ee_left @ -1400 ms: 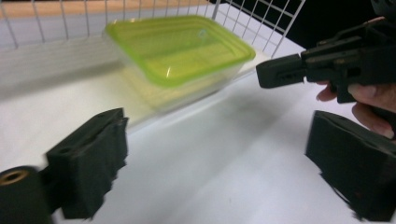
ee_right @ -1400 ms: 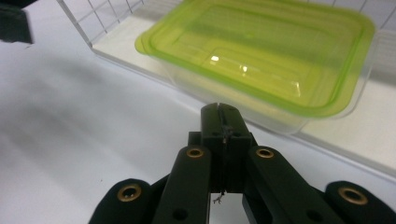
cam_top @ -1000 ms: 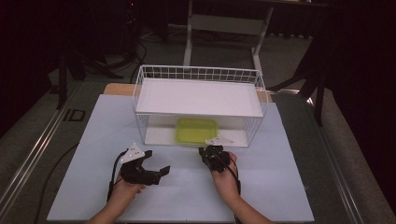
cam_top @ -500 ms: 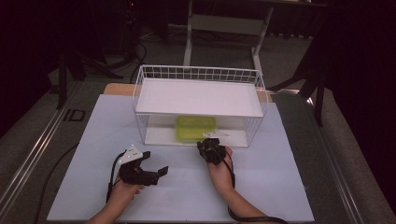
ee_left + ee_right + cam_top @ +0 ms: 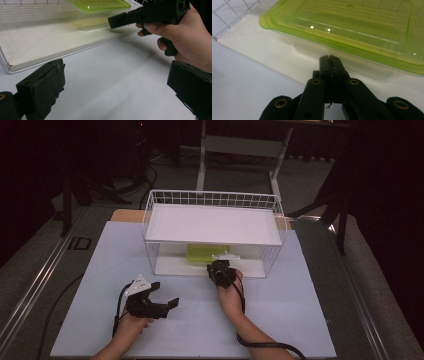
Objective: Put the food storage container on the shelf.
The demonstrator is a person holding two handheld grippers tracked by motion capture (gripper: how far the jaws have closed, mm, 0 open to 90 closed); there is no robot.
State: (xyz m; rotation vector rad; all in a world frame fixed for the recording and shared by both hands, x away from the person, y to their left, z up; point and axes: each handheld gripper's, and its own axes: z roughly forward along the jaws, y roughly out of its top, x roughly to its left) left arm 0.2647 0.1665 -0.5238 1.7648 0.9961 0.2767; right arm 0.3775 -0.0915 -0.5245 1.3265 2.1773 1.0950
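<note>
A clear plastic container with a green lid [image 5: 352, 22] sits on the white lower board of a wire rack [image 5: 212, 199], under its white top shelf. In the high view the container [image 5: 201, 254] shows through the rack's open front. My right gripper [image 5: 329, 60] is shut with its jaws pressed together and nothing between them. Its tip is at the container's clear wall just below the lid rim; I cannot tell whether they touch. The left gripper view shows the right gripper [image 5: 117, 20] reaching in over the board's edge. My left gripper [image 5: 115, 82] is open, low over the table.
The rack's lower board [image 5: 37, 42] is bare to the left of the container. A pale blue mat [image 5: 280, 320] covers the table in front of the rack. A cable [image 5: 265, 347] trails from the right hand. Dark floor and table legs lie beyond.
My right gripper has moved forward from the mat to the rack's front opening, up to the container. The left gripper has stayed in place, open.
</note>
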